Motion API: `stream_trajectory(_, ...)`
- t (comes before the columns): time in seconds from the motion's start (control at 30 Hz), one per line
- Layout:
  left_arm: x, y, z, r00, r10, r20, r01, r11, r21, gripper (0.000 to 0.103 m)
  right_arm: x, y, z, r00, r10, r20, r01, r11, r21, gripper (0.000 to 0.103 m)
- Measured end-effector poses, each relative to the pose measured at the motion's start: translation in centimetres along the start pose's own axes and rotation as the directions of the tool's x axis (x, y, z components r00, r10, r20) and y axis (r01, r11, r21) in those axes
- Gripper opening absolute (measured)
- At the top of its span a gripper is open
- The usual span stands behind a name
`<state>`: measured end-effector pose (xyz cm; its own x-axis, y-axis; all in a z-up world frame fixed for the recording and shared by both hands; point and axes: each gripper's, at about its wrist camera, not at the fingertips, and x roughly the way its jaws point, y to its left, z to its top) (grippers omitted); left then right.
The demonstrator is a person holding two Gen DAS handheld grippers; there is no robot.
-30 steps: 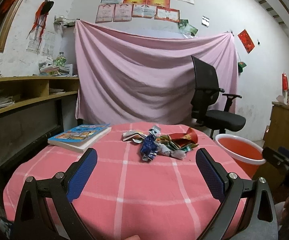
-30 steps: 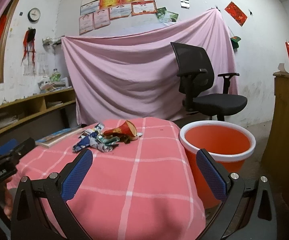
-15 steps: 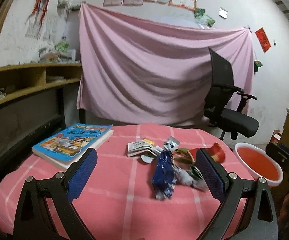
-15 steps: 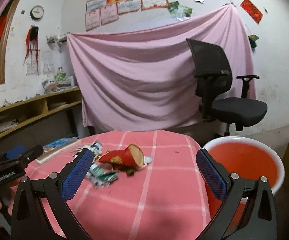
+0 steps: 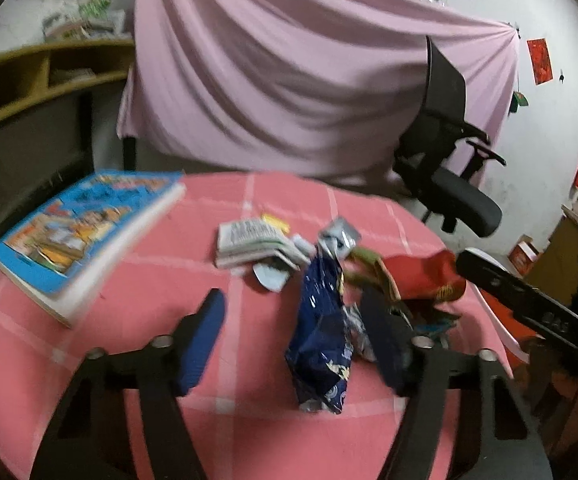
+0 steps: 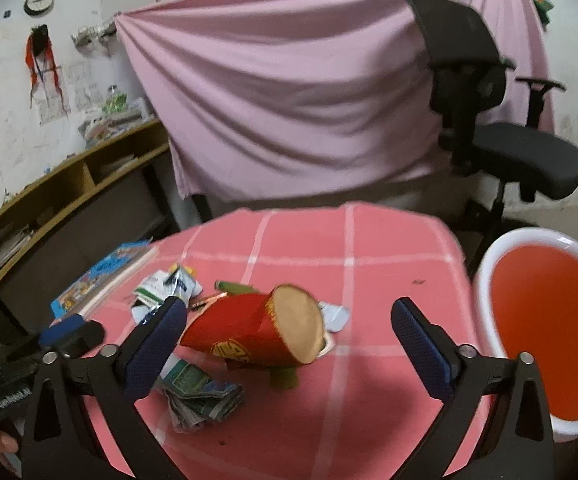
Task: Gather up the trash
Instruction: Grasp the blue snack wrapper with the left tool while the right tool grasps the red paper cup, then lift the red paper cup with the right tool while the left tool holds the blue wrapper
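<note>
Both open grippers have advanced: left gripper [image 5: 295, 330] straddles the blue wrapper [image 5: 323, 332], so close squarely on its midsection; right gripper [image 6: 287, 344] brackets the red cup [image 6: 257, 330].

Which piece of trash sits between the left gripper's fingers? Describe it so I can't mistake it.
On the pink checked tablecloth, find the litter heap right of the blue picture book. The nearest piece is a crumpled dark blue foil wrapper, long and shiny, unlike the red paper cone and white leaflets beside it.
</note>
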<state>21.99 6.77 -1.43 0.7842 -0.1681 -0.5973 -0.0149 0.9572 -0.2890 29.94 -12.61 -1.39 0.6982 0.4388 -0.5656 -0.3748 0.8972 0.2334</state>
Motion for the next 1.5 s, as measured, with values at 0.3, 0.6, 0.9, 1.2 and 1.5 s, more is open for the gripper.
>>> stream_trajectory(0.3, 1.9, 0.9, 0.3, 0.989, -0.069, -0.129, 0.061, 0.996, -0.059, 0.040, 3.3, -0.6, 0.0, 0.990, 0.041, -0.137, -0.036, 0.999, 0.038, 0.065)
stream_trajectory(0.6, 1.5, 1.2, 0.5, 0.983, -0.077, -0.165, 0.070, 0.996, -0.049, 0.004, 2.6, -1.0, -0.4, 0.989, 0.087, -0.122, -0.080, 0.995, 0.061, 0.054)
stream_trajectory(0.9, -0.6, 0.2, 0.1, 0.999, -0.036, -0.034, 0.035, 0.999, -0.042, 0.001, 1.0, -0.6, -0.8, 0.991, 0.118, -0.063, -0.116, 0.993, 0.025, 0.035)
stream_trajectory(1.2, -3.5, -1.8, -1.4, 0.992, -0.012, 0.128, 0.007, 0.999, 0.040, 0.001, -1.3, -0.4, -1.1, 0.993, 0.115, 0.041, -0.114, 0.993, -0.025, 0.007)
stream_trajectory(1.5, -2.8, -1.9, -2.0, 0.994, 0.000, 0.114, -0.002, 1.000, 0.019, 0.001, -2.2, 0.0, -1.5, 0.993, 0.104, 0.063, -0.102, 0.994, -0.041, 0.006)
